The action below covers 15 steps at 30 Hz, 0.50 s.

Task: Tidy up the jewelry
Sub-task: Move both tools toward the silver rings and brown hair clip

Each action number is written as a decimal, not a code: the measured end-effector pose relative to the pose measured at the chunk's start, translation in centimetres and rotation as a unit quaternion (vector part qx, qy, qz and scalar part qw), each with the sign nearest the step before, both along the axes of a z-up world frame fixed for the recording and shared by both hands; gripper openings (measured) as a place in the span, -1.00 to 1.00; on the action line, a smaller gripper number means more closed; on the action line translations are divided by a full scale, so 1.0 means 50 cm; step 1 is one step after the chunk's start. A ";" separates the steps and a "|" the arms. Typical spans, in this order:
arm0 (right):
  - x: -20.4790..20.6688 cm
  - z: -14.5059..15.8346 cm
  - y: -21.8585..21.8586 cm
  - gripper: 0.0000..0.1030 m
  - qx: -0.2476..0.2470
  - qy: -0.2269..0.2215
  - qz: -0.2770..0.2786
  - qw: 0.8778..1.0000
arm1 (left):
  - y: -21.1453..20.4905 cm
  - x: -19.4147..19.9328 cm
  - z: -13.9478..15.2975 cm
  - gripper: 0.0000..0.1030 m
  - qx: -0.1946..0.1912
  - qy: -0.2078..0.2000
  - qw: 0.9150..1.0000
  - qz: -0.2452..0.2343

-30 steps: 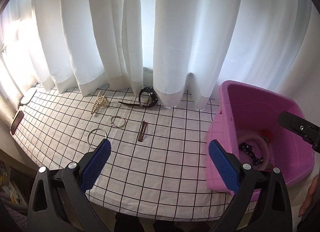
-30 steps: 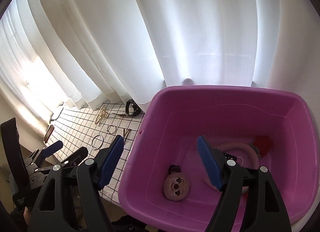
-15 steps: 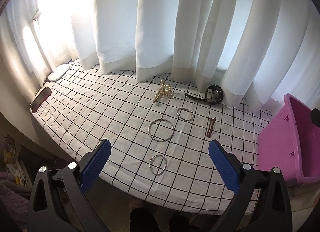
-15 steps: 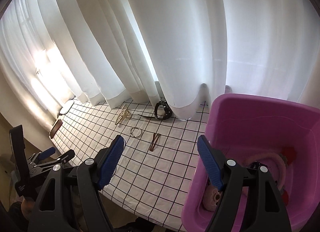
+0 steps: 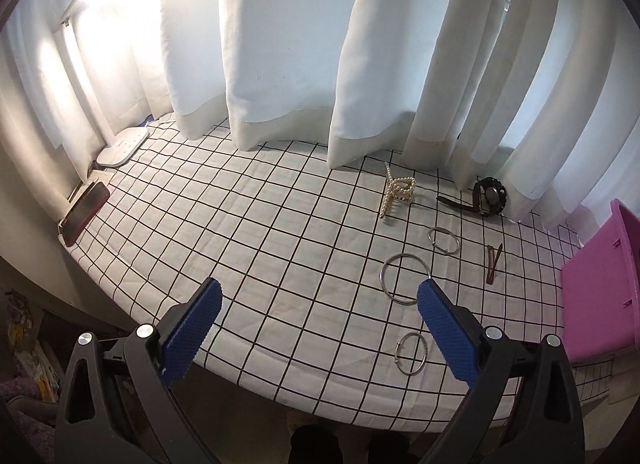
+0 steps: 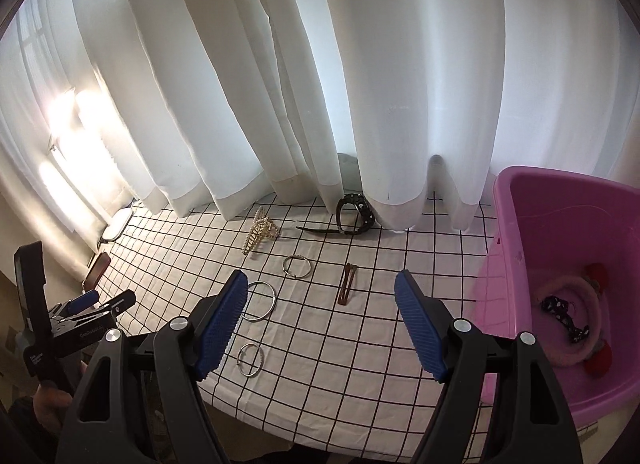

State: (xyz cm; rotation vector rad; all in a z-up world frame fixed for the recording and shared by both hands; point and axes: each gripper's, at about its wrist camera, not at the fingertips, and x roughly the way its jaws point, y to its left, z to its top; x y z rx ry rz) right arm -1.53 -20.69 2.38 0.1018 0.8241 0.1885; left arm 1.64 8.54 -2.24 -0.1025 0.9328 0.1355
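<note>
Both my claws, left gripper (image 5: 318, 302) and right gripper (image 6: 320, 296), gape empty; I judge the large ring (image 6: 259, 300) beside the right's left finger comes next, bound for the pink tub (image 6: 516, 223) at right.

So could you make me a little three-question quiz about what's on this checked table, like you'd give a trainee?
1. How many metal rings lie on the checked tablecloth?
2. True or false: the brown hair clip lies inside the pink plastic tub.
3. Which lies nearest the white curtains: (a) the black wristwatch, (b) the smallest ring, (c) the brown clip?

Key: 1. Three: largest ring, medium ring, smallest ring. 2. False; it lies on the cloth. 3. (a).
</note>
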 end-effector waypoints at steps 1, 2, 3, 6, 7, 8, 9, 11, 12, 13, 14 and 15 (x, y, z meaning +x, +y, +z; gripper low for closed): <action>0.001 -0.007 0.010 0.41 -0.001 0.003 -0.005 1.000 | 0.004 0.007 -0.008 0.87 -0.001 0.002 1.000 -0.008; 0.003 -0.016 0.019 0.41 -0.001 0.006 -0.012 1.000 | 0.006 0.014 -0.015 0.87 0.000 0.005 1.000 -0.016; 0.004 -0.025 0.027 0.41 -0.002 0.009 -0.018 1.000 | 0.008 0.021 -0.024 0.87 -0.001 0.008 1.000 -0.026; 0.009 -0.055 0.047 0.41 -0.005 0.019 -0.036 0.999 | 0.010 0.042 -0.050 0.87 -0.009 0.016 0.998 -0.053; 0.012 -0.068 0.053 0.41 -0.005 0.025 -0.040 0.999 | 0.009 0.049 -0.061 0.87 -0.012 0.020 0.998 -0.063; 0.016 -0.084 0.058 0.41 -0.007 0.032 -0.043 0.999 | 0.006 0.056 -0.071 0.87 -0.013 0.024 0.997 -0.071; 0.019 -0.101 0.061 0.41 -0.011 0.040 -0.048 0.998 | 0.002 0.062 -0.081 0.87 -0.012 0.029 0.996 -0.081; 0.025 -0.135 0.069 0.41 -0.016 0.055 -0.059 0.997 | -0.005 0.075 -0.100 0.87 -0.011 0.036 0.995 -0.097; 0.028 -0.151 0.070 0.41 -0.016 0.061 -0.063 0.996 | -0.009 0.080 -0.109 0.87 -0.009 0.040 0.994 -0.102; 0.031 -0.166 0.073 0.41 -0.016 0.068 -0.067 0.995 | -0.014 0.085 -0.118 0.87 -0.009 0.044 0.993 -0.106; 0.035 -0.181 0.074 0.41 -0.017 0.075 -0.070 0.995 | -0.017 0.090 -0.127 0.87 -0.011 0.048 0.993 -0.109; 0.040 -0.195 0.073 0.41 -0.017 0.082 -0.072 0.994 | -0.019 0.094 -0.135 0.87 -0.014 0.052 0.992 -0.111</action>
